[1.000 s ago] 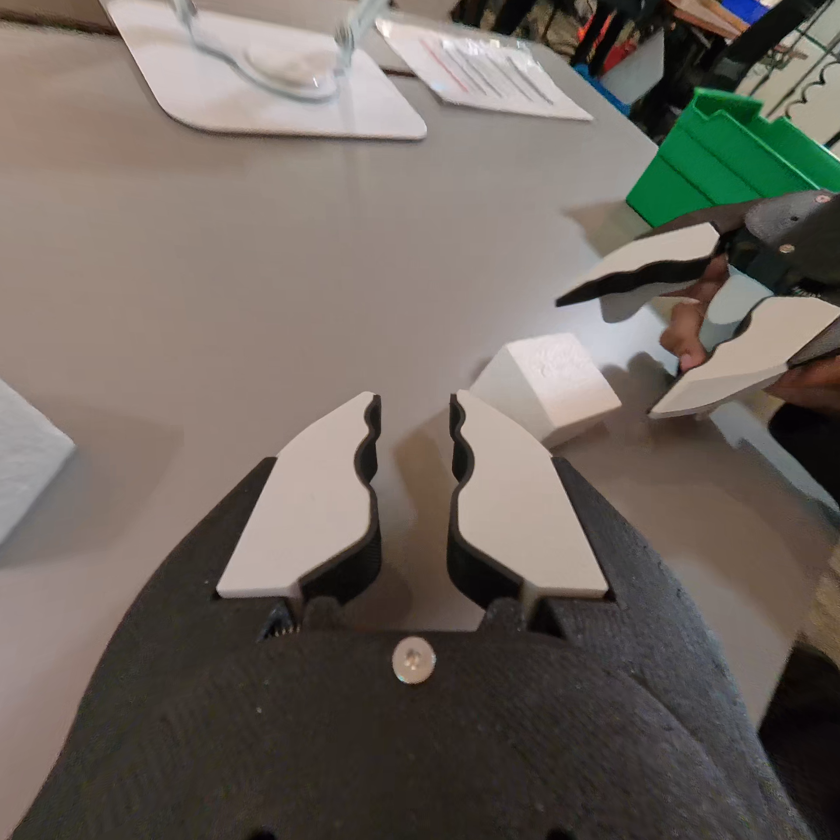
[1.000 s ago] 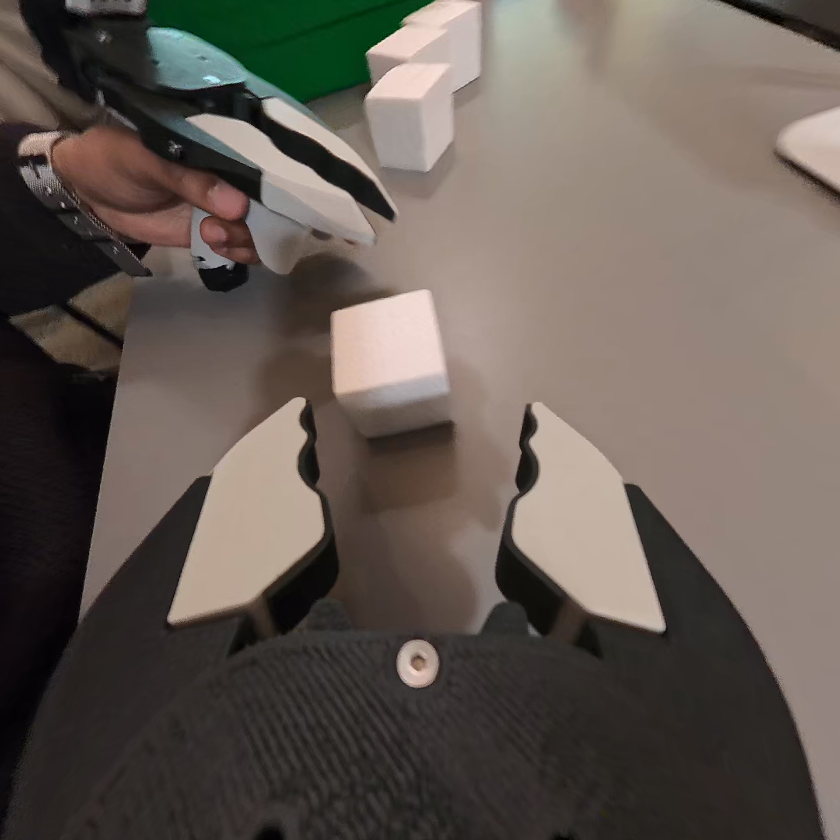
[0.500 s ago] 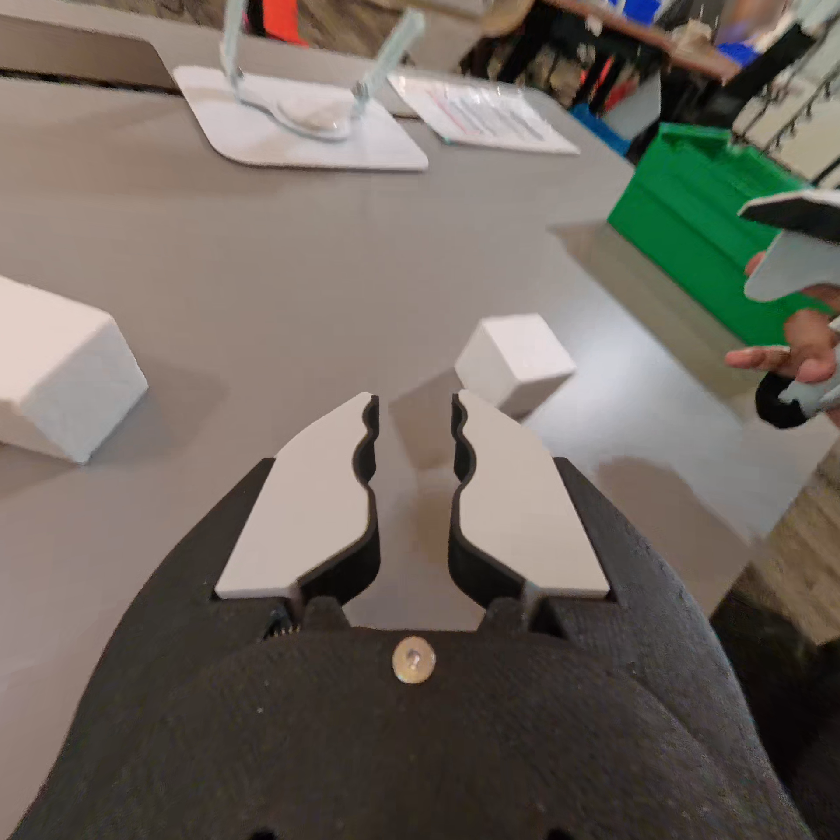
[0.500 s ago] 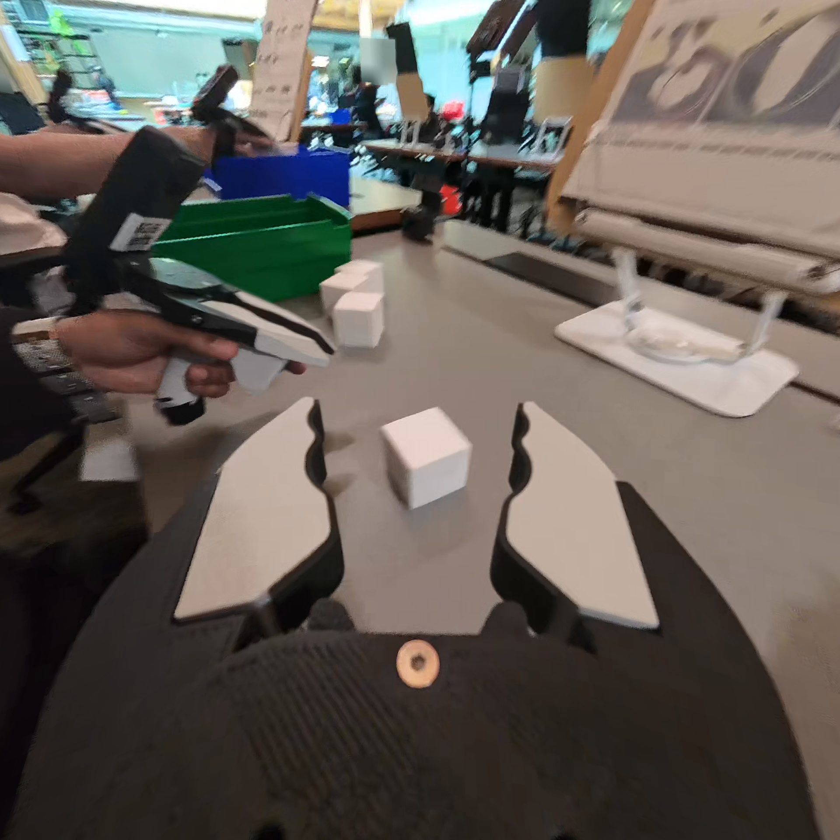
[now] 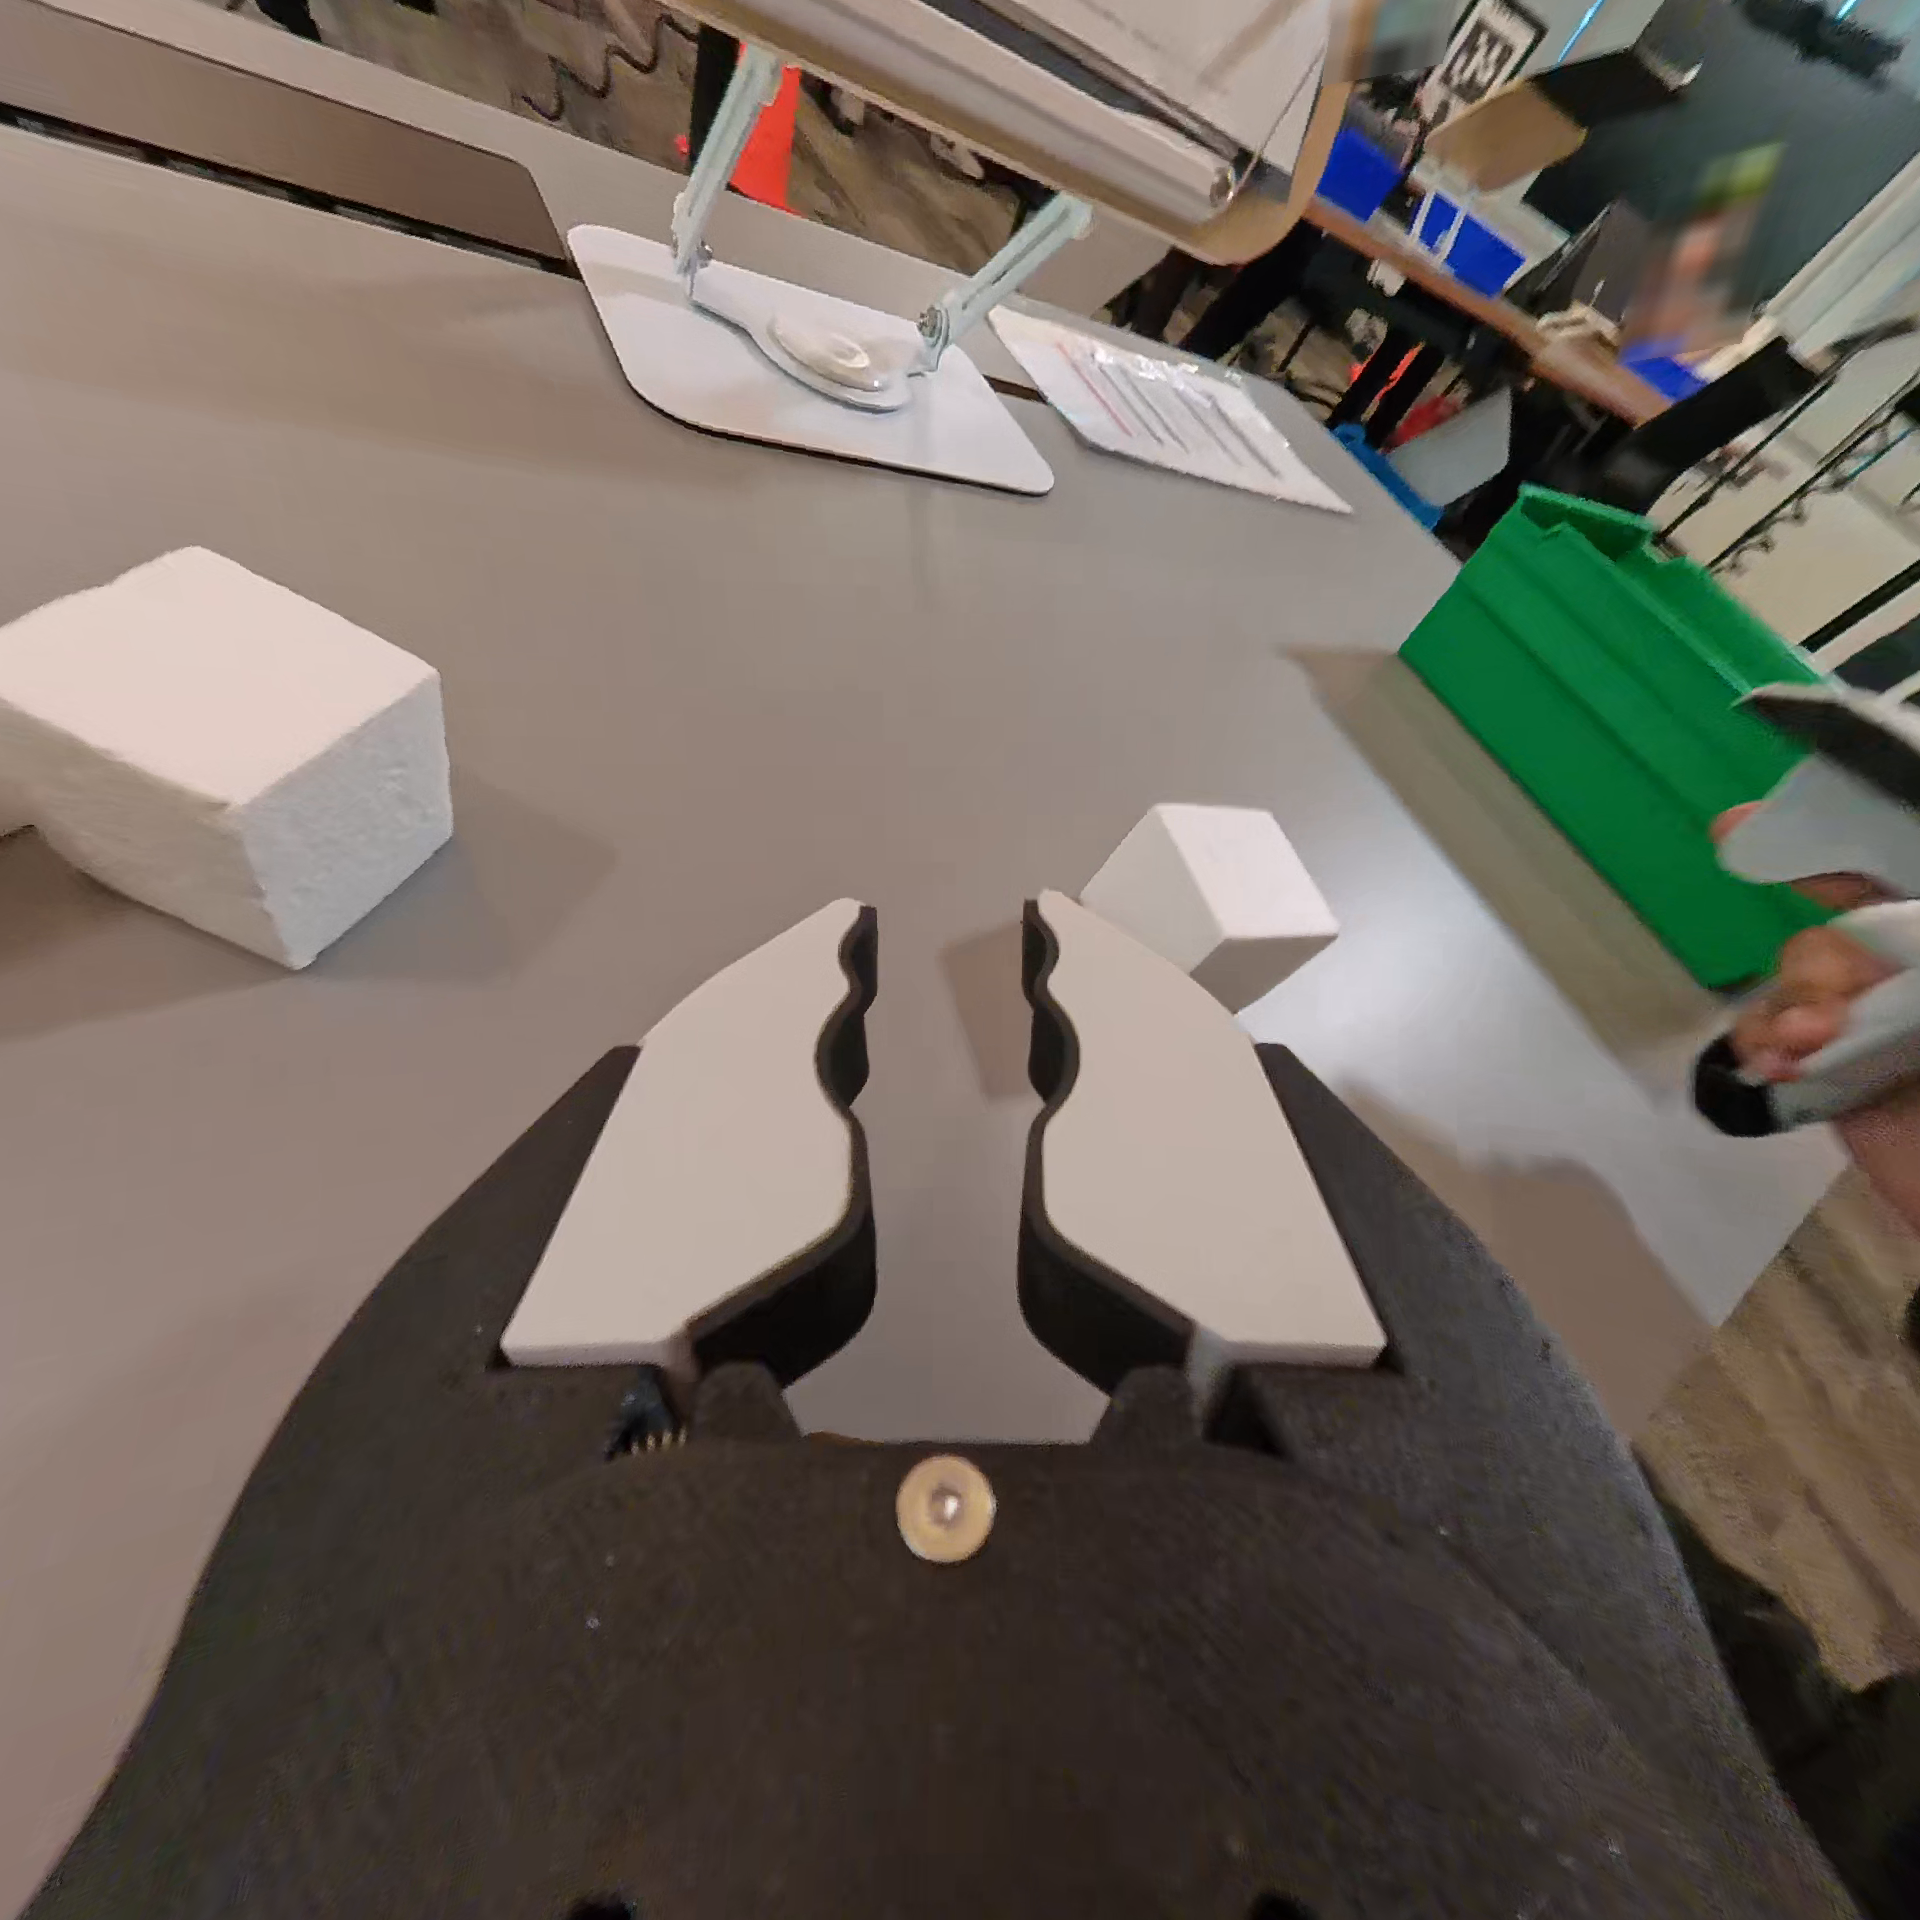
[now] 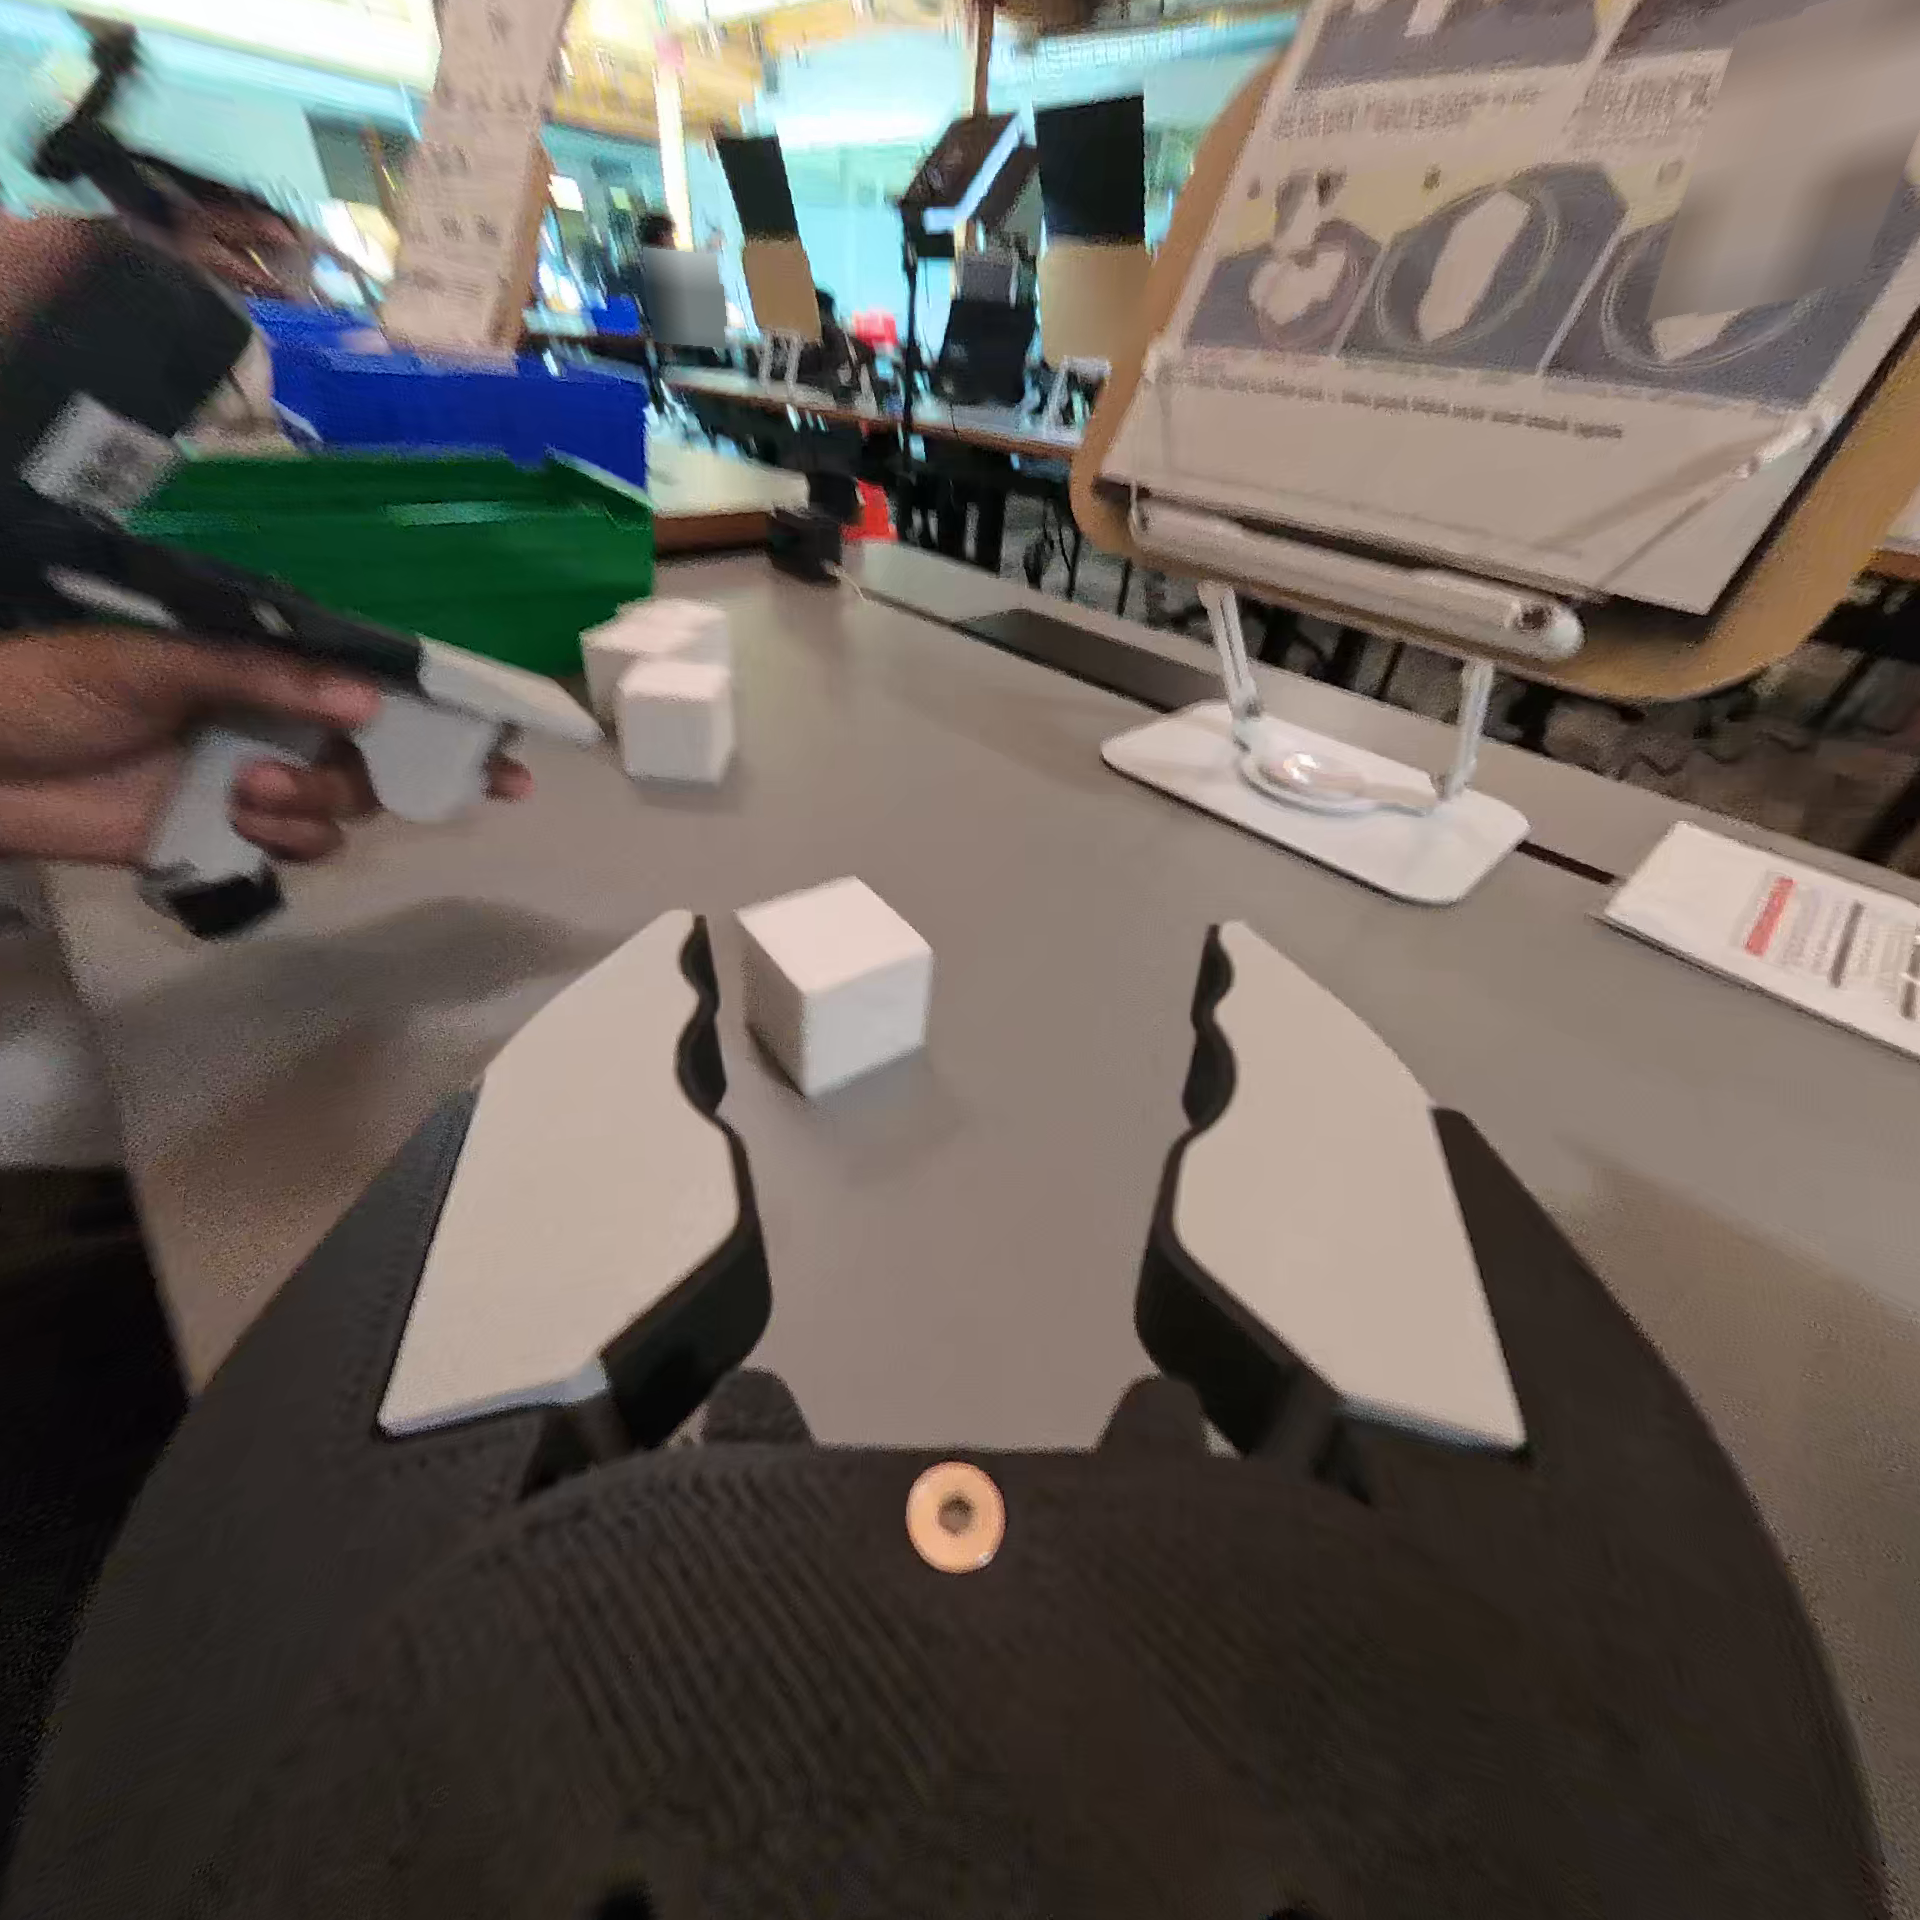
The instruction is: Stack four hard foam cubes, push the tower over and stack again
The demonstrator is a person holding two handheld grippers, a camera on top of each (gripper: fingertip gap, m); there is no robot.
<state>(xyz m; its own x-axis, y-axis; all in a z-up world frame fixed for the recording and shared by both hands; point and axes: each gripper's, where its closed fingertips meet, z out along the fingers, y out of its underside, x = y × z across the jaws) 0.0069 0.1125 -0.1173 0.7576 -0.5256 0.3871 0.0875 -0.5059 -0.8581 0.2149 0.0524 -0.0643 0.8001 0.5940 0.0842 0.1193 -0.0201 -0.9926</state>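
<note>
A small white foam cube (image 6: 836, 982) sits on the grey table (image 6: 1039, 1195), just ahead of my right gripper (image 6: 956, 935) and closer to its left finger. The right gripper is wide open and empty. My left gripper (image 5: 948, 914) is empty, its fingers only a narrow gap apart. The same cube (image 5: 1210, 914) lies just ahead and to the right of its right fingertip. A larger white foam block (image 5: 229, 748) lies to its left. Each gripper also shows in the other's view, the left one (image 6: 499, 707) and the right one (image 5: 1849, 831), both held in hands.
A green bin (image 5: 1621, 748) stands at the table's right edge and shows in the right wrist view (image 6: 416, 540). Several foam cubes (image 6: 665, 675) sit in front of it. A white stand (image 6: 1320, 800) holds a board at the back, with a printed sheet (image 6: 1787, 935) beside it. Measured from the fingertips, the larger white foam block (image 5: 229, 748) is 11 cm or so from the left gripper and 35 cm from the right. Seen from the right wrist view (image 6: 638, 682) as well. It is some 11 cm from my right tips to the small white foam cube (image 6: 836, 982).
Both views have tilted up from the table toward the room. The right gripper has drawn away from the left one. The large foam block has come into the left view.
</note>
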